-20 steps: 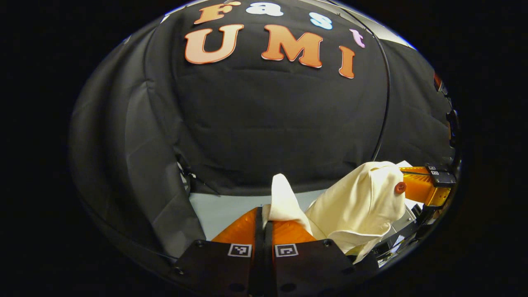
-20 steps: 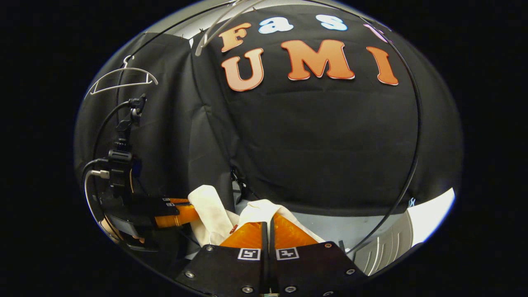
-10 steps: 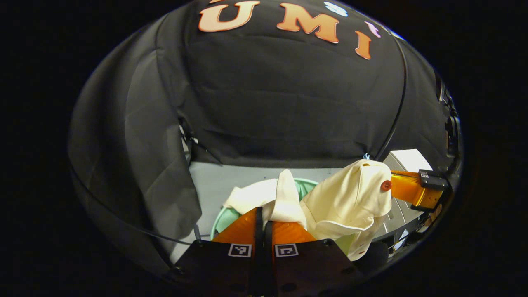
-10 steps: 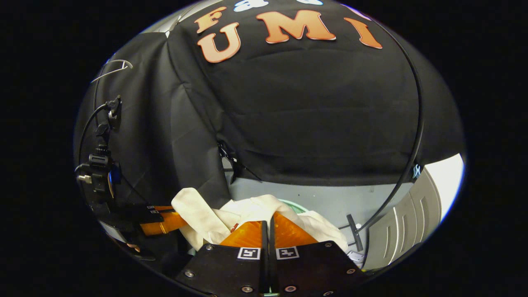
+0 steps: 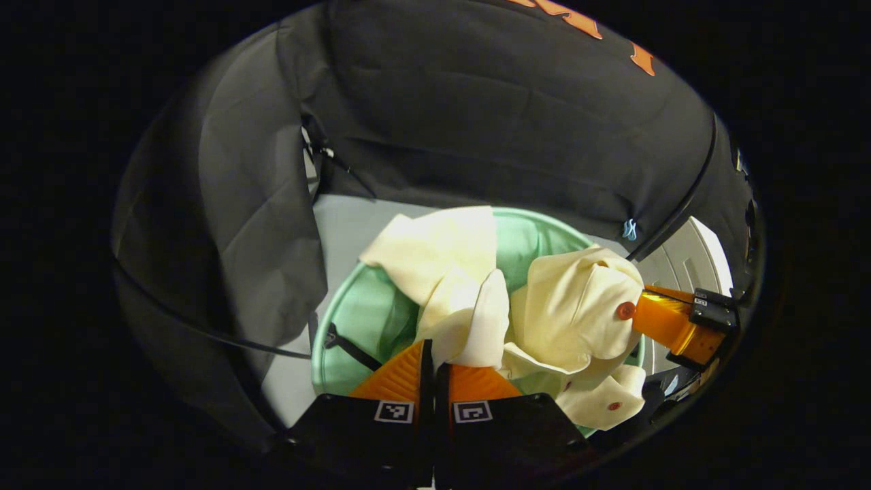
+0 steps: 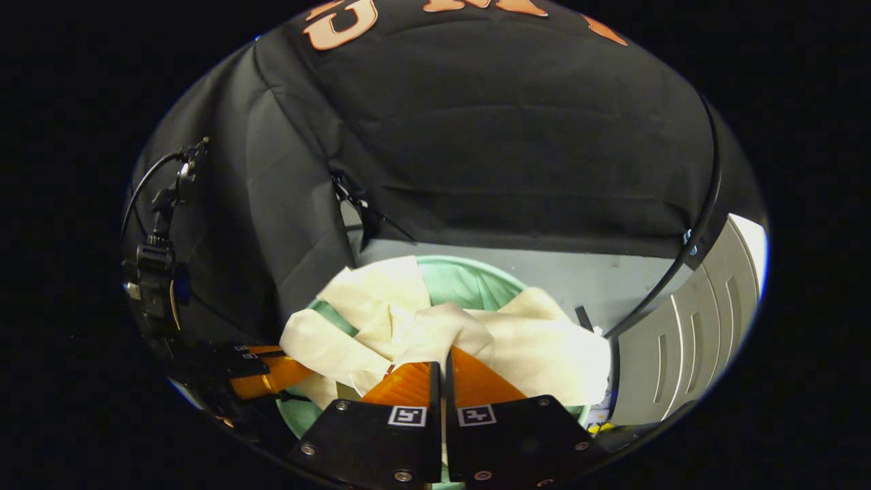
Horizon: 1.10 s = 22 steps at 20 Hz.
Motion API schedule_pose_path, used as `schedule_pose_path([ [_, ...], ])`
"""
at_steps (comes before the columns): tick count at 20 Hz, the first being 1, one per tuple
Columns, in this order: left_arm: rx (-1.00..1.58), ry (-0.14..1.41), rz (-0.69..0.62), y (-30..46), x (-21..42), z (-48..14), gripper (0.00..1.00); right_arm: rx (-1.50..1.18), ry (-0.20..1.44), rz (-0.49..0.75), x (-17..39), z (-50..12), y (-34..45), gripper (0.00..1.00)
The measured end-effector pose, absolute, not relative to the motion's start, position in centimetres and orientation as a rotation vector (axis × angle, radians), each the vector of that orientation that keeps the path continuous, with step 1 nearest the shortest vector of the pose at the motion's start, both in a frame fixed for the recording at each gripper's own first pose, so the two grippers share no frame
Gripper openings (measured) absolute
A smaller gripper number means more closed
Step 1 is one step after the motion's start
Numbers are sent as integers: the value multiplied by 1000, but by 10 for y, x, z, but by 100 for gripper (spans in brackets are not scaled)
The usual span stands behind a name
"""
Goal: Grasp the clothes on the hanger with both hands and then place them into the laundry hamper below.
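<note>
Both claws are pinching the cream shirt (image 5: 571, 320): left claw (image 5: 430, 350) on one fold, right claw (image 6: 442, 357) on another, so it hangs bunched over the green hamper (image 5: 354, 320), partly inside already. Letting go looks like the next step.

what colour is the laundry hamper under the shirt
Mint green laundry hamper, clearest in the left gripper view.

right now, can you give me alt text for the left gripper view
A cream shirt hangs bunched over a mint green laundry hamper, pinched in the closed orange jaws of the left gripper at the bottom of the view. The right gripper holds the shirt's other side at the right, with black booth cloth behind.
</note>
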<state>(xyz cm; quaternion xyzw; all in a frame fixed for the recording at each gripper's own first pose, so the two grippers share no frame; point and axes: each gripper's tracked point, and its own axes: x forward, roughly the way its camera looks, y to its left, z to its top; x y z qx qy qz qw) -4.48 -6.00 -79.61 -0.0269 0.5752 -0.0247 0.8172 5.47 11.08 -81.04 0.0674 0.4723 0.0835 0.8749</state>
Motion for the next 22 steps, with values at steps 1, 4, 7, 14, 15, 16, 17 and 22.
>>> schedule_pose_path([
  [1,-61,1249,-45,-57,-50,-806,9,140,1016,168,53,-823,113,4],
  [4,-50,1306,-30,-52,-60,-825,10,129,1106,146,42,-857,115,8],
  [7,-85,1347,-34,-58,-67,-833,22,110,1190,140,29,-880,120,11],
  [14,-86,1365,-33,-59,-76,-835,90,88,1250,105,11,-885,113,34],
  [15,-80,1356,-33,-58,-77,-831,100,93,1247,103,11,-882,112,37],
  [16,-70,1347,-29,-58,-75,-828,100,100,1243,105,12,-876,114,52],
  [17,-66,1338,-29,-59,-75,-825,100,109,1239,104,12,-869,114,49],
  [22,-46,1266,-21,-61,-73,-795,98,155,1183,73,18,-830,108,94],
])
